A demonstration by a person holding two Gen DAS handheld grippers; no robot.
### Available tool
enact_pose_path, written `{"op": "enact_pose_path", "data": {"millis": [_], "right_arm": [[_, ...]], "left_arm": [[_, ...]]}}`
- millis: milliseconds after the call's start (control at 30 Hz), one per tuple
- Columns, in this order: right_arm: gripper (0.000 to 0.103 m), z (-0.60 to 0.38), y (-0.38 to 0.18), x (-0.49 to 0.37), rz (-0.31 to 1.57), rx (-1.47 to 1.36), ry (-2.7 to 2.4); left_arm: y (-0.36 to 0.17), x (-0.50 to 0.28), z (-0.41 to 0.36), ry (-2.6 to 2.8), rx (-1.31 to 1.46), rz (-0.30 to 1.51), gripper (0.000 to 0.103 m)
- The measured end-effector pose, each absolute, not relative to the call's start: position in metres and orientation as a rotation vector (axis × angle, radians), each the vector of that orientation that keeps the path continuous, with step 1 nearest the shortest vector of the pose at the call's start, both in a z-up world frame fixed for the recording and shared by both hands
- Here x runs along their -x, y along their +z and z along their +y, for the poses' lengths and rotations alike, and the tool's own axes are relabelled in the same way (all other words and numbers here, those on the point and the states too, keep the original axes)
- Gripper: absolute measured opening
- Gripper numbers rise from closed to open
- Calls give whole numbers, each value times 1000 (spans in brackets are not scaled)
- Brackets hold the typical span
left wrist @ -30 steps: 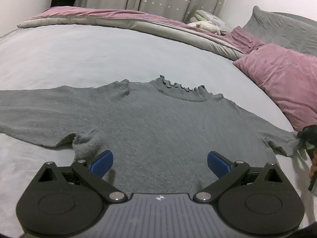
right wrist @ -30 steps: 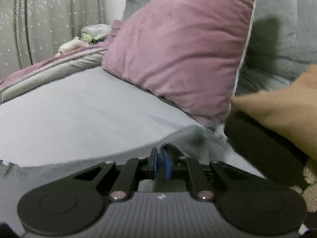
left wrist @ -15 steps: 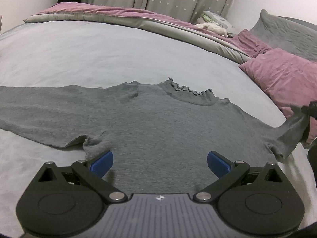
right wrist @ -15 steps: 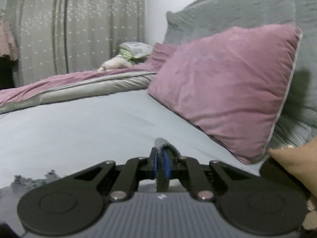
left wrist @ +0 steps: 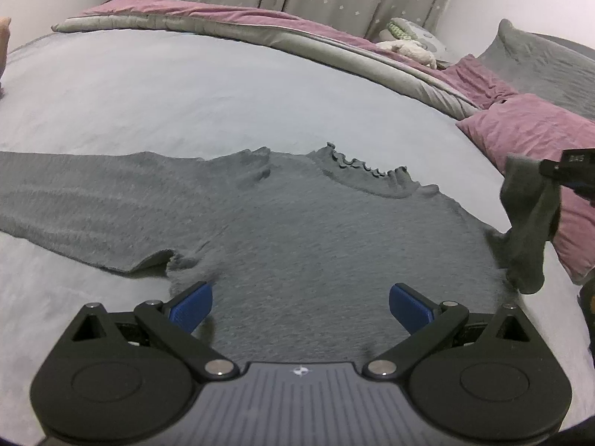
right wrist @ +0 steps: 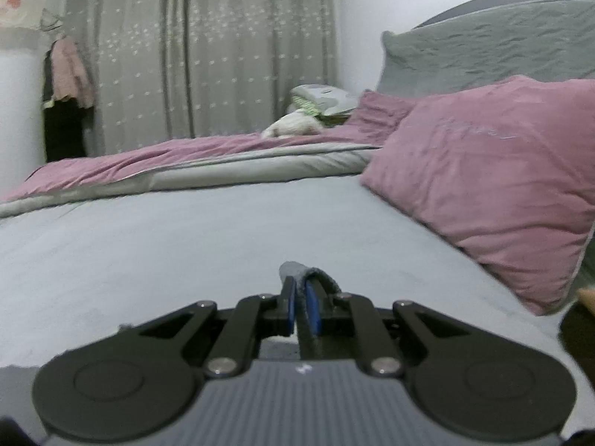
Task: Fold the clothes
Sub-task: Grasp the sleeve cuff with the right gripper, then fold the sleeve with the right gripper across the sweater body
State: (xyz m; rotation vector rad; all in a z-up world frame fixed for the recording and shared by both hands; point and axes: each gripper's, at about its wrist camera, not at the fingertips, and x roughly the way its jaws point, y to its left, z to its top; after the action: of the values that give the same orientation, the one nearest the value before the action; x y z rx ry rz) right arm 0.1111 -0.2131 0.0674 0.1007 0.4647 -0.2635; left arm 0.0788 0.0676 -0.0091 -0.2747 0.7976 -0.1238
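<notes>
Here, a grey sweater [left wrist: 297, 230] is being kept flat on the bed [left wrist: 186, 104]; its right sleeve [left wrist: 528, 219] is being pinched by the right gripper [right wrist: 300, 306], while the left gripper [left wrist: 299, 306] is being held wide above the near hem.

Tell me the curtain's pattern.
Grey curtain with small white stars; clearest in the left wrist view.
</notes>
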Motion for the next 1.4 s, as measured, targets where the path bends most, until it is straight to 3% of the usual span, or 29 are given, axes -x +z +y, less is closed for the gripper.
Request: {"op": "enact_pose_path", "data": {"millis": [700,733,833,967,1400], "right_arm": [[11,-134,-37,-100,697,-65,-21],[13,-135,-38,-98,695,-73,-13],[37,-148,-31,-95,720,-148,19],[46,-169,-16,-78,746,-232,41],[47,-261,14,-28,773,-470,-31]], "left_arm": [[-17,-82,68,-107,263,824,102],[-17,-82,68,-106,260,824,102],[-18,-82,66,-107,249,823,102],[-18,-80,61,-119,221,815,102],[-10,-59,21,-189,5,670,102]]}}
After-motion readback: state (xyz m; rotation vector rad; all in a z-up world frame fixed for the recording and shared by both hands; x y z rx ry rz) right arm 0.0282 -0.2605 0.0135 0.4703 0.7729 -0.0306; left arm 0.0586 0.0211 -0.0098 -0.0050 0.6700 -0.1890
